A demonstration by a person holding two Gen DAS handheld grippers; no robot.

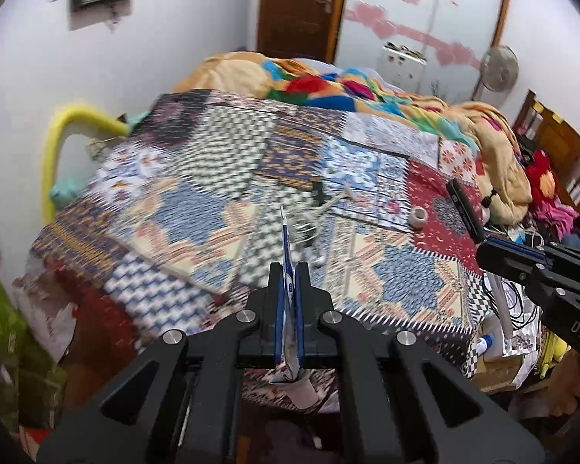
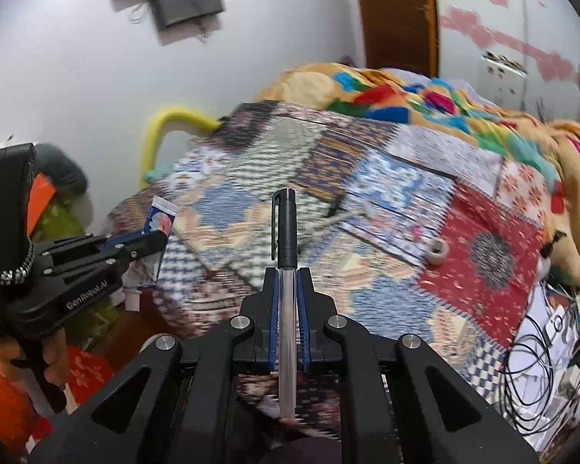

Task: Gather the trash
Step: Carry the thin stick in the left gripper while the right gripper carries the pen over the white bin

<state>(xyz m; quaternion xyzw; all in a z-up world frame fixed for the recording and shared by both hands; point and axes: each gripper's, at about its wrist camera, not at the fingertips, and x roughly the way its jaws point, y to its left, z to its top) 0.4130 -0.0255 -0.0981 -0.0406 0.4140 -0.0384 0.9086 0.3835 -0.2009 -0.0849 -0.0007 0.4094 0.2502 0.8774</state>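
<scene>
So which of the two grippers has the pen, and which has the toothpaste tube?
The right gripper is shut on the pen, black cap pointing forward. The left gripper is shut on the flattened white and blue toothpaste tube, its cap end hanging below.

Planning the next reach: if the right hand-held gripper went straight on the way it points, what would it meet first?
Probably the patchwork bedspread, just beyond the tip of the pen that the right hand-held gripper holds; depth is unclear in the blur.
</scene>
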